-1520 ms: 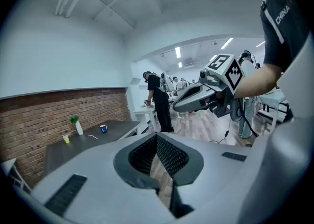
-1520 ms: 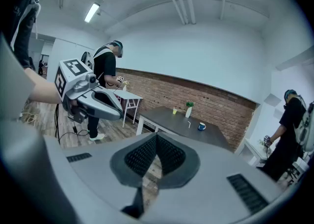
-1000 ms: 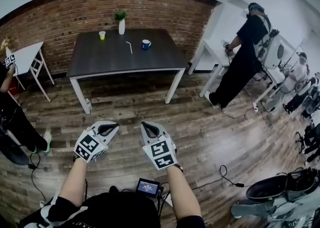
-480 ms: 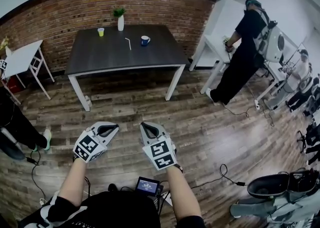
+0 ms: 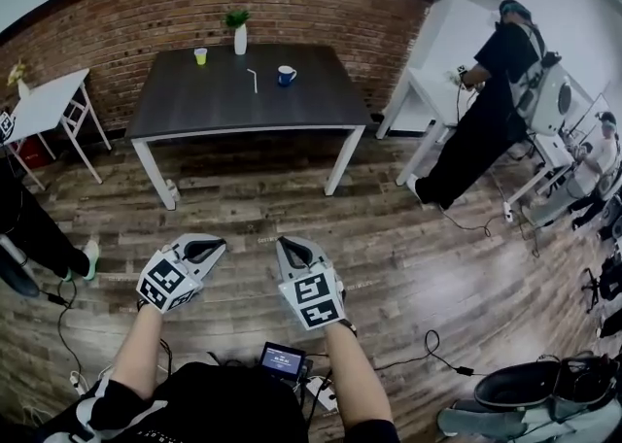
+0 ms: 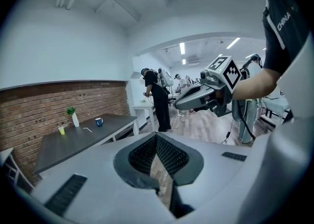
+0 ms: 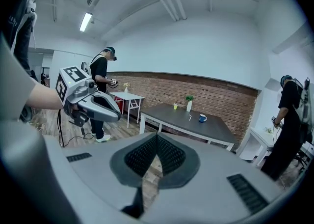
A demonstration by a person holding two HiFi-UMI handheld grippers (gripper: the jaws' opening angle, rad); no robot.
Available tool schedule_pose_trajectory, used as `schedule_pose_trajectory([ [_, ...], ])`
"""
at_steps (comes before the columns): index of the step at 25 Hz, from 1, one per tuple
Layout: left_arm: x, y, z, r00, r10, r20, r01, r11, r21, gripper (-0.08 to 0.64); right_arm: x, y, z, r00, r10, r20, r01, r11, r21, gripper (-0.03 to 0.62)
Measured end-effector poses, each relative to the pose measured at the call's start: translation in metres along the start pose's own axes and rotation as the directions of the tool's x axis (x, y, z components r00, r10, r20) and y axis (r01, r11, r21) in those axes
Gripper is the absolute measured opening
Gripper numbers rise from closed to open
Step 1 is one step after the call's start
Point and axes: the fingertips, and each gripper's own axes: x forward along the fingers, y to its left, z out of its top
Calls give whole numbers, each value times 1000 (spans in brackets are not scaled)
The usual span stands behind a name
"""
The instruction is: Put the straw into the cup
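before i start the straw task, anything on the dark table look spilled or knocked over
Nothing stands out. The yellow cup, blue mug and white vase stand upright on the dark table; the straw lies flat between the cups. No spill shows.

I'm in a lab-like workroom: a brick wall (image 5: 194,4), plank floor (image 5: 389,237), one dark counter (image 5: 224,106), a white side table (image 5: 44,109), cables (image 5: 434,339) across the floor, a person (image 5: 486,111) wearing gear, and strip lights (image 7: 86,21) overhead.
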Motion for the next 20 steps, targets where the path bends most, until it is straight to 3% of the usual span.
schedule_pose_trajectory([
  [9,31,26,-8,1000,-3,-8,3,999,-47,2,30,-29,-5,1000,15,-9,-15,1000,23,-9],
  [14,59,72,-22,999,-42,-2,42,998,-43,2,78,-50,1,999,-10,-36,11,1000,22,-9],
  [20,81,152,-24,996,-90,10,90,995,-32,2,146,-77,36,997,-60,-42,62,997,50,-9],
])
